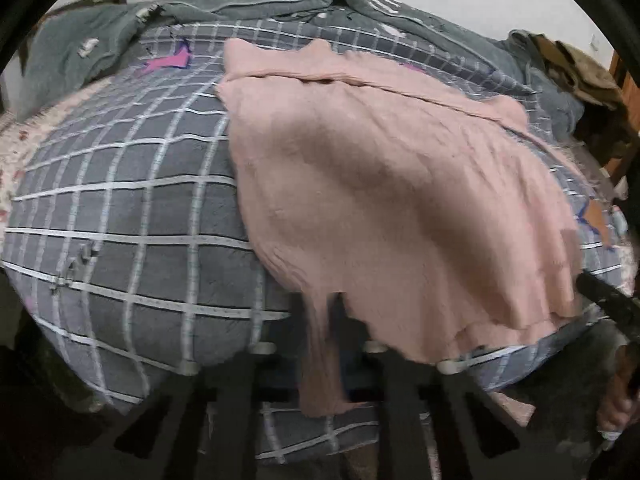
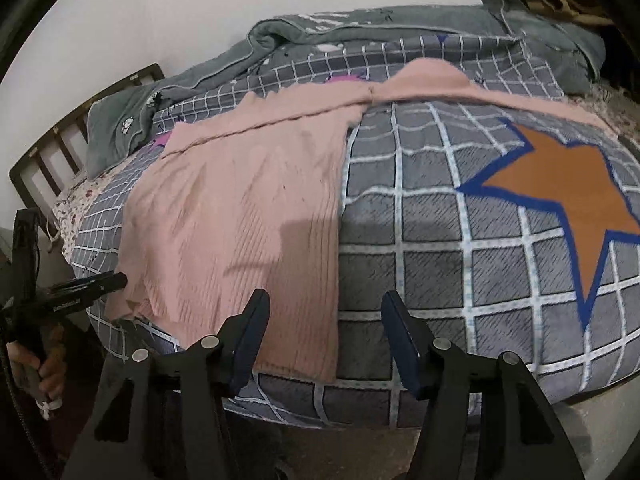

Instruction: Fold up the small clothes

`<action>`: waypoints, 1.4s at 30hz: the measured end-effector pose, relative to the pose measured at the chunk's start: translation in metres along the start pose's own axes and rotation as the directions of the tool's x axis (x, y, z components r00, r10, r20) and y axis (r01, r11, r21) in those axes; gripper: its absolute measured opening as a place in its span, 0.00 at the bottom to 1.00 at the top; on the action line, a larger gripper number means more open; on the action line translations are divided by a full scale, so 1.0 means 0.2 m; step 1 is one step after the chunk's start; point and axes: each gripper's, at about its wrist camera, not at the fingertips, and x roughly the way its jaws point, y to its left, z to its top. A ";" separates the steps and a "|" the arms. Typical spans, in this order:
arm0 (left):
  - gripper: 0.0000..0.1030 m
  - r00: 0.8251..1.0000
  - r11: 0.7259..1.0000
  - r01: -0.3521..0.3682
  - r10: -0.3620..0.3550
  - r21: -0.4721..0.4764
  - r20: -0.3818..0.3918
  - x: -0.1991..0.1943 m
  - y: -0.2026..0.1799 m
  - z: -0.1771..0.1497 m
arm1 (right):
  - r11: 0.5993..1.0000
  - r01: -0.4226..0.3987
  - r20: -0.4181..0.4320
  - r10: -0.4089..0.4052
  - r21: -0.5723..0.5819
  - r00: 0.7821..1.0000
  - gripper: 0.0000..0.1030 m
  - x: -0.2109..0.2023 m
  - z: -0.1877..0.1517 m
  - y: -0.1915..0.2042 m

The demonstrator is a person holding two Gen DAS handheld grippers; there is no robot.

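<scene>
Sweater lies flat; right gripper gapes wide, left gripper pinches its hem.

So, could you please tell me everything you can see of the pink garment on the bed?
The pink garment is a soft ribbed knit, spread mostly flat on the grey checked bedspread. One sleeve reaches out to the right across the bed, and a fold line crosses near its top. Its lower hem hangs slightly over the bed's near edge. The left gripper meets its lower left corner; the right gripper hovers open above the hem.
</scene>
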 end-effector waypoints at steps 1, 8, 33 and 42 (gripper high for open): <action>0.09 1.000 1.000 0.009 -0.009 -0.019 0.001 -0.01 0.02 0.01 | 1.000 -0.008 -0.004 0.007 -0.004 1.000 0.55 0.01 0.00 0.01; 0.09 0.998 0.995 0.034 -0.030 -0.089 0.046 -0.19 0.24 -0.01 | 0.999 0.012 -0.045 -0.013 -0.031 0.999 0.42 0.09 0.02 0.07; 0.41 0.993 0.997 -0.061 0.065 -0.047 0.097 -0.10 0.27 0.33 | 0.994 0.023 0.001 -0.023 -0.111 1.000 0.43 0.00 0.12 0.09; 0.42 0.990 0.999 -0.051 0.052 -0.009 0.128 0.17 0.20 0.78 | 0.985 0.173 0.185 -0.173 0.016 0.967 0.44 -0.08 0.48 -0.27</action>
